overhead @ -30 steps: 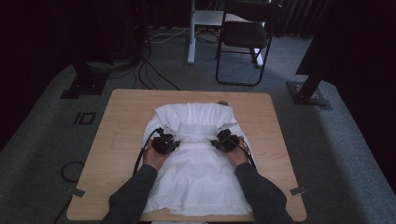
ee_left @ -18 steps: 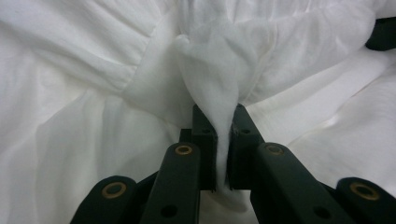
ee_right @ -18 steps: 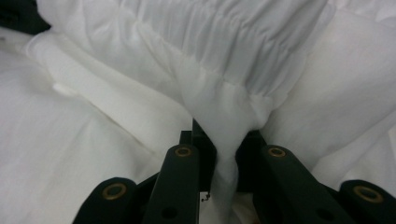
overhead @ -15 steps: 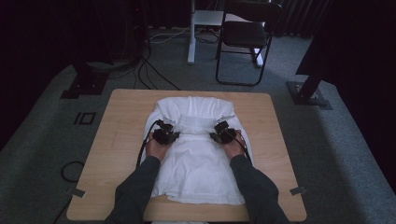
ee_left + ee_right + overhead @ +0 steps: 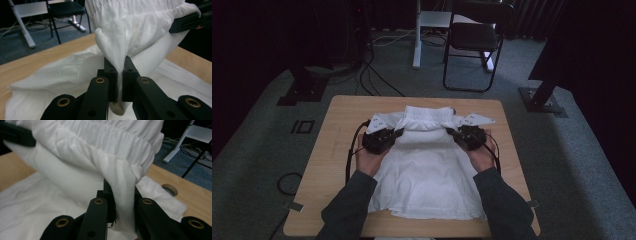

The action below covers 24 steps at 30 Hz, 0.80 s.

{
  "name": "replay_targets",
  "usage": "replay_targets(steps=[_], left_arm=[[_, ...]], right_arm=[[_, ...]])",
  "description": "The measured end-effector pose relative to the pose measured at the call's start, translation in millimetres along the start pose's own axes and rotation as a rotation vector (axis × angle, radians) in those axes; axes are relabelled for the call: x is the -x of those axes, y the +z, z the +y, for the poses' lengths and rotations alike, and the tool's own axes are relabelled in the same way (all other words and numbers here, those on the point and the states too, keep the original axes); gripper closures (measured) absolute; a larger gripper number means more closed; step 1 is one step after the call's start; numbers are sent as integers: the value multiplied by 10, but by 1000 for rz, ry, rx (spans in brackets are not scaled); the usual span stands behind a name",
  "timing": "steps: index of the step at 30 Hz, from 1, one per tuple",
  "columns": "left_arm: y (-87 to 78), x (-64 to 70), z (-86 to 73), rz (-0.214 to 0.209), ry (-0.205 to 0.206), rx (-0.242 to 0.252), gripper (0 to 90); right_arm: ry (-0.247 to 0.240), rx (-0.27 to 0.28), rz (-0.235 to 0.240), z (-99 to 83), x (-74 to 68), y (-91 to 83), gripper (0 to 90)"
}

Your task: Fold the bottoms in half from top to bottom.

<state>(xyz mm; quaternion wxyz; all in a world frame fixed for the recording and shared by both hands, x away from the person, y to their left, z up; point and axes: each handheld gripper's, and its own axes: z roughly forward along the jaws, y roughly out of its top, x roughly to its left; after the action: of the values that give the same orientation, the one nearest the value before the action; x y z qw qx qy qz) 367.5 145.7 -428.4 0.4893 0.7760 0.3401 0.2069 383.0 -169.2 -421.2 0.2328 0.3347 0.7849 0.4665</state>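
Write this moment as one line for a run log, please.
left tool: shut on white cloth garment | right tool: shut on same garment | gathered waistband: lifted | hem: lying on light wooden table

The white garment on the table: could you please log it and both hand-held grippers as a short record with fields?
item: white garment with gathered elastic waistband
surface: wooden table
left hand-held gripper: shut on the garment's fabric
right hand-held gripper: shut on fabric just below the waistband
garment state: waistband end lifted, rest lying on the table
background: black chair on the floor
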Motion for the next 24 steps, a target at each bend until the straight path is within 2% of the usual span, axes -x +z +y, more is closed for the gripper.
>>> replay_targets(steps=[4,7,8,9,10,12,13,15,16,17,18,20,22,24], left_arm=[[40,58,-359,-37,-30,-82,850],[163,121,-714,-63,-48,-183,848],[163,121,-714,-63,-48,-183,846],[163,121,-714,-63,-48,-183,846],[279,156,-976,-79,-70,-252,836],[373,146,-1116,-87,-95,-304,791],[390,119,-1153,-105,-130,-303,750],[365,90,-1123,-109,-154,-300,671],[327,90,-1079,-93,-140,-294,604],[295,91,-1048,-90,-134,-282,575],[249,85,-1001,-93,-132,-264,555],[147,66,-895,-83,-126,-218,526],[64,20,-765,-72,-133,-168,511],[44,-29,-668,-54,-132,-145,523]], right_arm=[[-7,-66,43,-359,-177,8,831],[11,-144,70,-713,-265,125,830],[11,-144,70,-713,-265,125,830],[22,-173,78,-824,-280,175,830],[40,-226,86,-1016,-300,273,831],[54,-259,90,-1120,-308,332,827],[62,-277,90,-1164,-312,366,816],[78,-298,88,-1190,-305,401,735],[79,-301,80,-1177,-301,394,658],[81,-300,86,-1153,-292,369,590],[84,-299,94,-1136,-288,347,513],[82,-291,90,-1080,-281,266,413],[88,-240,108,-1009,-255,147,369],[107,-186,109,-921,-202,40,363]])
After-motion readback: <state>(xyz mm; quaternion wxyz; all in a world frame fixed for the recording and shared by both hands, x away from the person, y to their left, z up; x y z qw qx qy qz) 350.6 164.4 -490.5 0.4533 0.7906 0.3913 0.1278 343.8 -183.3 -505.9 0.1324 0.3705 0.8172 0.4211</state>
